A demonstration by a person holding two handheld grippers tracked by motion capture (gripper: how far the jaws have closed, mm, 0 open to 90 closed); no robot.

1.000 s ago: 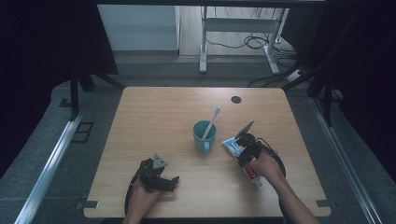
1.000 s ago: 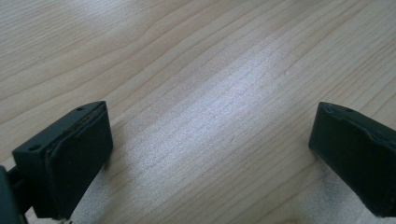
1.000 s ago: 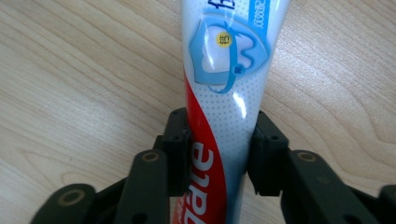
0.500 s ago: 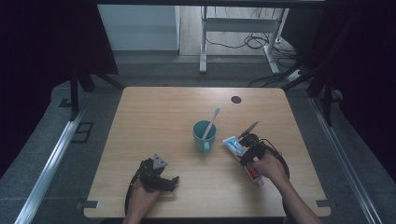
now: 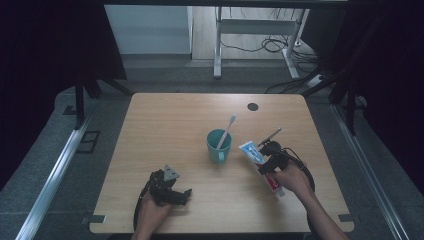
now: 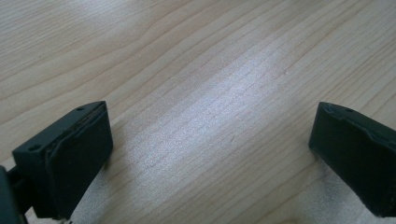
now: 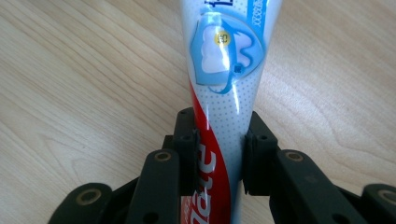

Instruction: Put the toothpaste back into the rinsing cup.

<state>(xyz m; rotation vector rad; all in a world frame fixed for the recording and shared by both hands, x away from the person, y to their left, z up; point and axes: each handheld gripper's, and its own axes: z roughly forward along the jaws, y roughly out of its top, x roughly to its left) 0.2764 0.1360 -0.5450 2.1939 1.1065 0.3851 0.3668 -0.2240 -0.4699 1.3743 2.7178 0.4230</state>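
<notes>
A white, red and blue toothpaste tube [image 5: 251, 151] lies flat on the wooden table [image 5: 175, 125], right of a teal cup [image 5: 219, 146] with a toothbrush [image 5: 228, 128] standing in it. My right gripper [image 5: 266, 166] is shut on the tube's middle. In the right gripper view both pads press the sides of the toothpaste tube [image 7: 224, 70], and the right gripper [image 7: 219, 142] is low over the wood. My left gripper [image 5: 186, 194] rests near the table's front left. Its jaws stand wide open on bare wood, as the left gripper [image 6: 210, 154] shows in its own view.
A small black round grommet [image 5: 252, 106] sits near the table's far right edge. The cup stands about a hand's width left of the tube. Beyond the table are a desk frame [image 5: 217, 45] and cables [image 5: 270, 45] on the floor.
My right gripper has shifted slightly toward the near right along the tube. The tube, the cup and the left gripper have stayed where they were.
</notes>
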